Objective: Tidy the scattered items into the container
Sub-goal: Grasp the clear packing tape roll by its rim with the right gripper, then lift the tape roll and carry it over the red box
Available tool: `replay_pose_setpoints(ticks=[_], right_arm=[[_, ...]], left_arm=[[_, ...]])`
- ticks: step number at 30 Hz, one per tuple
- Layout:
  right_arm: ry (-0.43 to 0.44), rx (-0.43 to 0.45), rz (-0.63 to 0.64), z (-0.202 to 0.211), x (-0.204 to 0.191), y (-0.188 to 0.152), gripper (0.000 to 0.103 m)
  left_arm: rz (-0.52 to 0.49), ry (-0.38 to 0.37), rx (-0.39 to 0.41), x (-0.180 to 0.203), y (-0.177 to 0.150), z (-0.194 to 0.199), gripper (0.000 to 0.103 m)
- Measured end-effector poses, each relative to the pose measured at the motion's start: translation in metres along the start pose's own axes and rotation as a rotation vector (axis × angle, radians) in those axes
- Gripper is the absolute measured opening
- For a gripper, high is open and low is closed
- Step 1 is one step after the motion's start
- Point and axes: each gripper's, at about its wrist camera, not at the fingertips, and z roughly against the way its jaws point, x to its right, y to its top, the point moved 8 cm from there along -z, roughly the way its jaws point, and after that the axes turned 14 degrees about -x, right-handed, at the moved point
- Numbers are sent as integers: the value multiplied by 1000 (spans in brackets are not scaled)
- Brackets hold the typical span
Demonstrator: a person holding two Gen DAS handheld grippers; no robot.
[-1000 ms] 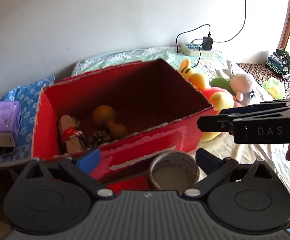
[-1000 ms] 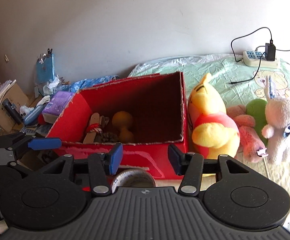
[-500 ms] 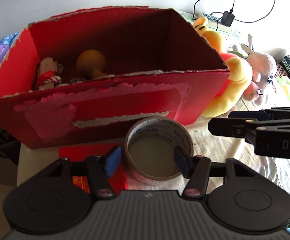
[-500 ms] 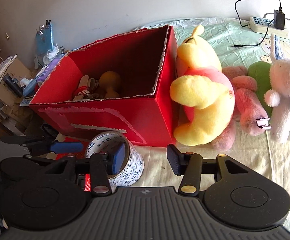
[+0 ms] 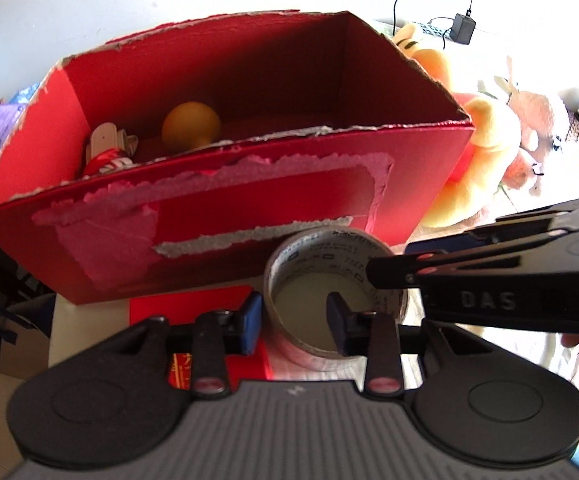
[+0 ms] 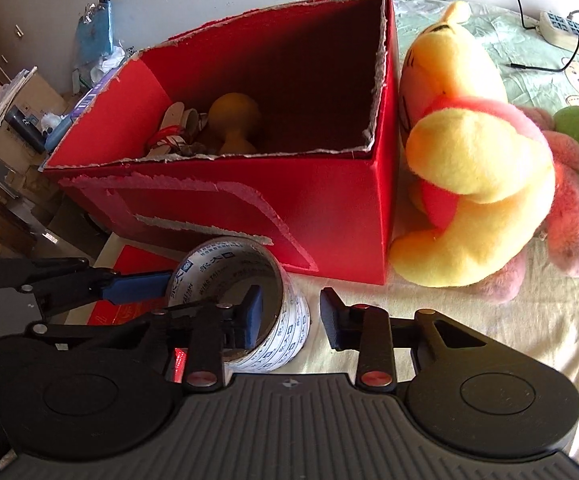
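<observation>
Straddling: the left gripper [image 5: 295,318] stood over the tape roll [image 5: 329,280], one blue pad outside the roll's left wall and the other down in its hollow, jaws part open with the near wall between them and no squeeze visible.
Right gripper [image 6: 291,316]: also part open, its left pad inside the ring, its right pad clear of the roll; it held nothing.
Tape roll: stood on end on the sheet just in front of the red box [image 5: 225,208], outside it.
Box: already held a yellow dumbbell-shaped toy [image 6: 235,120] and a bundle of wooden sticks [image 6: 169,130]; a yellow plush bear [image 6: 473,184] lay against its right side, also outside.
Step in hand: judged to be the grasp on the roll.
Next move: closing on one wall, lifting clear of the torn rim, then carrying over the opening.
Change: a second earlier both grippers sat higher and farther back, the left one's fingers wide; since then they had dropped onto the roll and narrowed.
</observation>
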Motion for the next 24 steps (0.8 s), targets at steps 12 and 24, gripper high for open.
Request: replay_pose_setpoints(ticks=[12, 24], right_arm=[[-37, -11, -62, 8, 14, -8, 13], [-75, -27, -172, 30, 57, -37, 23]], left_arm=[[-115, -38, -8, 25, 1, -1, 37], [-200, -106, -86, 55, 2, -31, 38]])
